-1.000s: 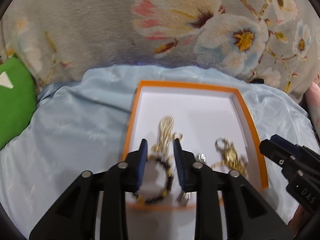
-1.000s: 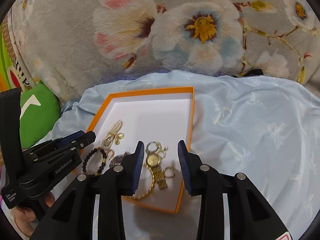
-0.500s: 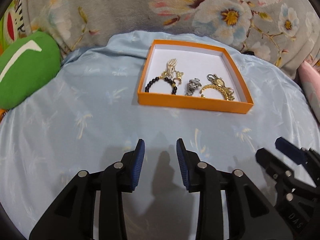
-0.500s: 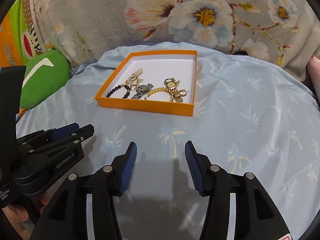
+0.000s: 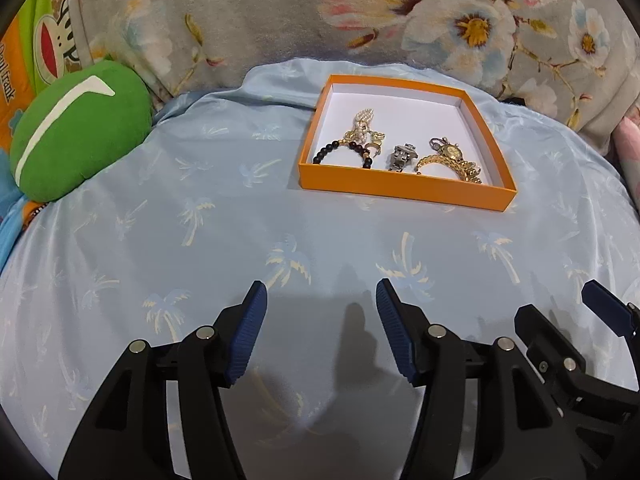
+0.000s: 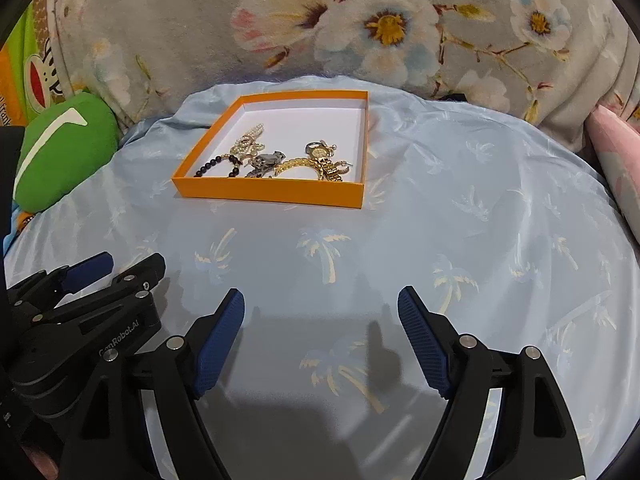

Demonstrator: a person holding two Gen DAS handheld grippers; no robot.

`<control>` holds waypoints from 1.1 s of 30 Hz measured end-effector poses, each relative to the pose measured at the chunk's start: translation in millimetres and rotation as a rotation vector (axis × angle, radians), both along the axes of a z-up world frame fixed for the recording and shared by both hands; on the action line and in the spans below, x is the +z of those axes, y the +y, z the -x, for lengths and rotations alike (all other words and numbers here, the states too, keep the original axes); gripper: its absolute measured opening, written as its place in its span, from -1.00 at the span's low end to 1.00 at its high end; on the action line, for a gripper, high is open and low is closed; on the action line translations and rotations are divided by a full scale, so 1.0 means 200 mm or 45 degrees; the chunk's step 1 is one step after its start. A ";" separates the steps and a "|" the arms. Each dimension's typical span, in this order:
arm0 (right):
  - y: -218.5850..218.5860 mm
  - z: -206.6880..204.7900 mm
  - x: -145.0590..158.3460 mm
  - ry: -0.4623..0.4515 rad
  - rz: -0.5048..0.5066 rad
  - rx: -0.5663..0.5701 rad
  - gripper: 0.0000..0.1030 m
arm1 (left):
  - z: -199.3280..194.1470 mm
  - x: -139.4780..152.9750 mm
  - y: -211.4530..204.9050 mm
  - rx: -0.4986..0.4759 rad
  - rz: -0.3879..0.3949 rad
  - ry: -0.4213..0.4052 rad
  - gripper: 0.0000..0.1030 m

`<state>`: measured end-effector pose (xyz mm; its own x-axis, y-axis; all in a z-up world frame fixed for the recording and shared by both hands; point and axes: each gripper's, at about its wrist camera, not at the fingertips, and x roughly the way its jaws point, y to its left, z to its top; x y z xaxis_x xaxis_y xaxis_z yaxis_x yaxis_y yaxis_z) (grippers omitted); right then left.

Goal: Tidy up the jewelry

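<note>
Left tongs released, empty, at bottom centre of left view, over blue palm-print cloth. Right tongs likewise spread wide, empty, bottom centre of right view. Orange box sits upper centre on cloth, well apart from both tongs. Inside, near front wall: black bead bracelet, pearl piece, silver clasp, gold watch. Green cushion at left edge; floral blanket across top.
</note>
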<state>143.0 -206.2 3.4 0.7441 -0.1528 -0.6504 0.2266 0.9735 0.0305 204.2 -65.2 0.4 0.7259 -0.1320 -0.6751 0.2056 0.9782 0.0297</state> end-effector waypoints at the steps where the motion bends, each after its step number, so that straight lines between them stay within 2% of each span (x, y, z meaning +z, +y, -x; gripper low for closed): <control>1: 0.00 0.00 -0.01 0.009 -0.006 -0.003 0.50 | 0.00 0.00 -0.01 0.001 -0.012 0.002 0.07; 19: 0.01 -0.01 -0.01 0.014 0.019 -0.012 0.51 | -0.01 -0.01 0.00 0.043 -0.047 0.012 0.17; 23: 0.00 0.01 0.00 -0.007 0.026 -0.033 0.55 | 0.00 -0.01 0.00 0.067 -0.053 0.005 0.31; 33: 0.00 0.07 0.00 -0.018 -0.001 -0.068 0.57 | 0.05 -0.01 0.01 0.077 -0.038 0.018 0.32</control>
